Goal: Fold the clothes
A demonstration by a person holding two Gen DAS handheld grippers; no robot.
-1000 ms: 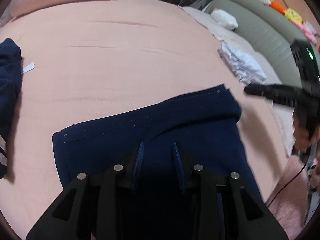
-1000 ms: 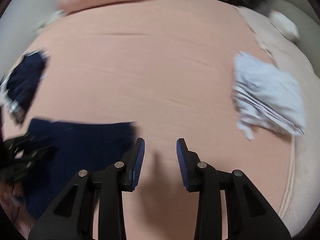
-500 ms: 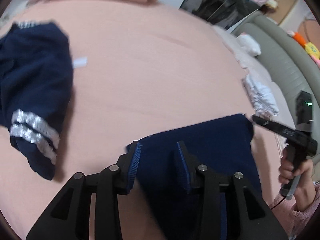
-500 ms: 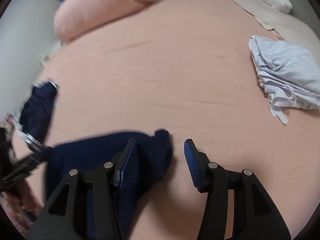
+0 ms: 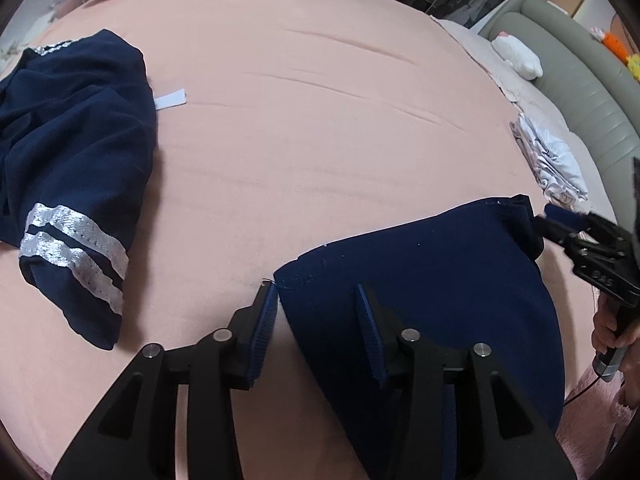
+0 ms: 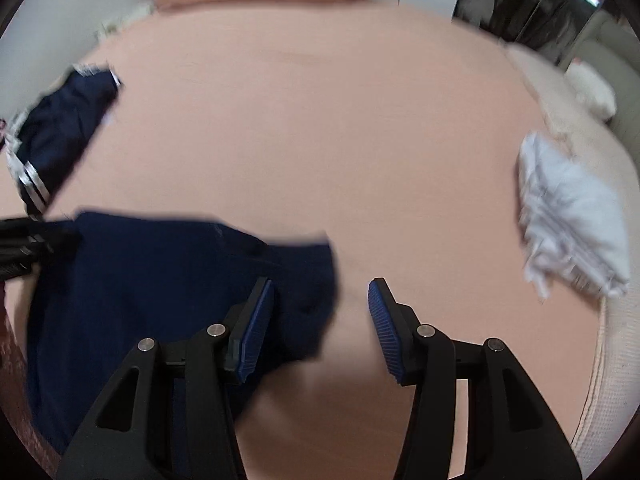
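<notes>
**Both grippers open over the navy garment**

The folded navy garment is lying flat on the pink bed, near its front edge. The left gripper is straddling the garment's left corner — its jaws have just been opening, pads not pressing the cloth. The right gripper is hanging over the right corner — jaws apart, gripping nothing. A white garment is lying well apart.
</notes>
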